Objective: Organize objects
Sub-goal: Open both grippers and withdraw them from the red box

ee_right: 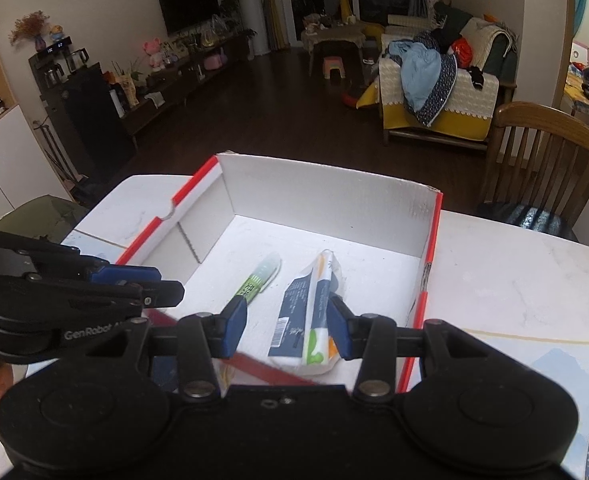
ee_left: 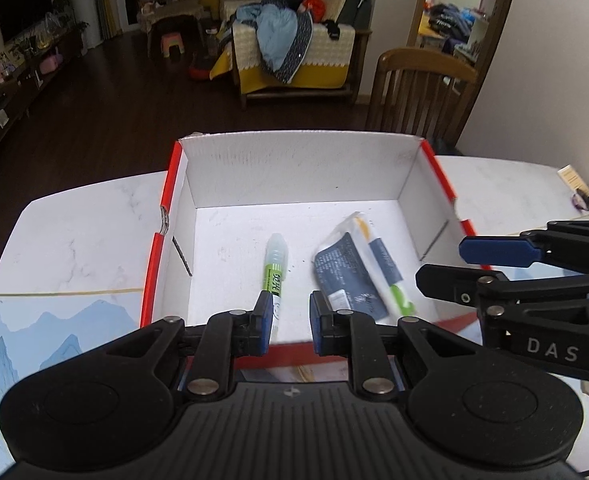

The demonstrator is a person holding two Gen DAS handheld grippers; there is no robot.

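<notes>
Hovering over box (ee_left: 408,176): left gripper (ee_left: 291,322) clenched empty, right gripper (ee_right: 287,330) released; pen (ee_left: 275,266) lengthwise ahead, packet (ee_right: 308,312) right of it.

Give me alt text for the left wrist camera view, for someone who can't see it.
An open white box with red edges sits on a white table, holding a green glue pen and a dark blue and white packet side by side. The left tongs hang empty over its near edge, with the right tongs reaching in from the right.
</notes>
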